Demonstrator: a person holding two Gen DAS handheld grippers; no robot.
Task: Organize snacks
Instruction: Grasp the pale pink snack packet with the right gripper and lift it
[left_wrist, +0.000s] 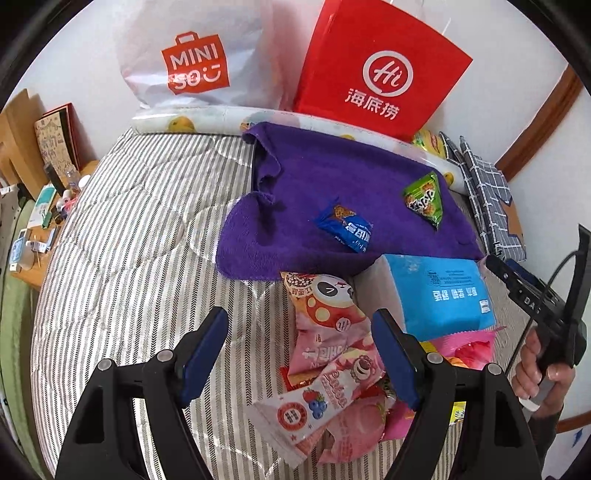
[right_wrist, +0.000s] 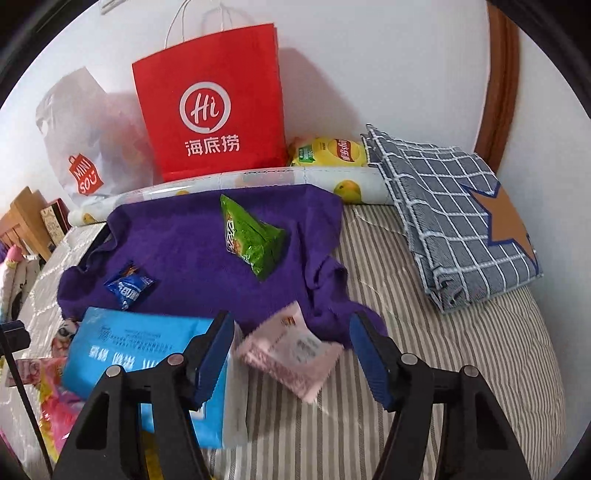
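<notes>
We hold the left gripper (left_wrist: 299, 354) spread above the heap of pink snack packets (left_wrist: 332, 369) on the striped bedding (left_wrist: 129, 258), pinching nothing, and the right gripper (right_wrist: 291, 350) spread around a pale pink packet (right_wrist: 291, 350) without visibly pressing it, apparently lining up picks. Farther off, the blue cookie packet (left_wrist: 345, 229) and green triangular packet (left_wrist: 424, 201) already lie apart on the purple towel (left_wrist: 295, 177), which seems to be our sorting spot.

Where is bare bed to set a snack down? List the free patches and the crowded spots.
Free: the striped bed left of the purple towel; the striped patch between the towel and the checked cloth; the towel's middle between the blue snack and the green pack. Crowded: the snack pile by the blue bag, under the left tongs.
</notes>
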